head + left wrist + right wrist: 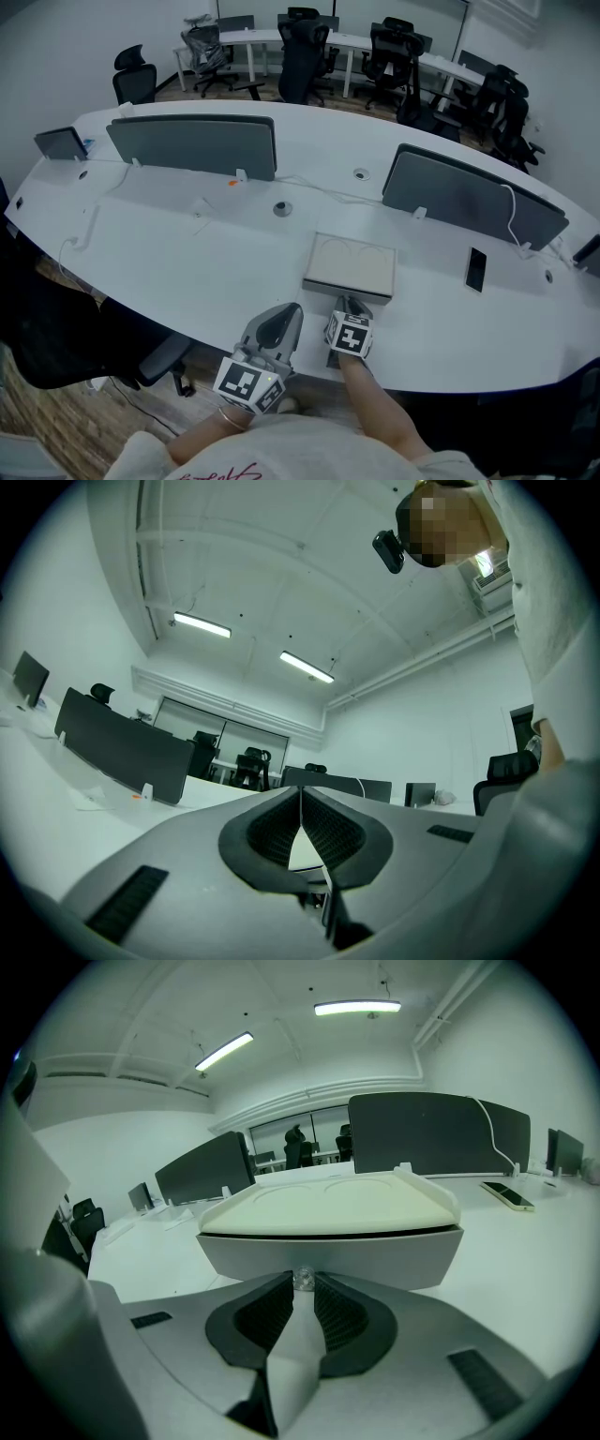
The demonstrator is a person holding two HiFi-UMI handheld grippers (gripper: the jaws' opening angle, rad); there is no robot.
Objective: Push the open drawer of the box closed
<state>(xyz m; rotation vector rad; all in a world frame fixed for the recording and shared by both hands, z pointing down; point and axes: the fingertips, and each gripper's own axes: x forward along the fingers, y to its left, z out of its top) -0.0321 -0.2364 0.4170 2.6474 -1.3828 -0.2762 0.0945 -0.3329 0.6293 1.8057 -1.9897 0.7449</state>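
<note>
A flat cream box (pixel 352 265) lies on the white table (pixel 169 253) near its front edge. In the right gripper view its grey drawer front (pixel 375 1255) stands just ahead of the jaws, under the cream lid (pixel 328 1202), with a thin dark slit between them. My right gripper (pixel 349 304) is at the middle of that front, its jaws shut on the small shiny drawer knob (pixel 302 1280). My left gripper (pixel 289 315) sits to the left of it, off the box, jaws shut with nothing between them (pixel 301 794).
A dark phone (pixel 476 269) lies right of the box. Two grey desk dividers (pixel 192 145) (pixel 469 197) stand behind it, with a white cable (pixel 309 186) running between them. Office chairs (pixel 305 47) and more desks fill the back of the room.
</note>
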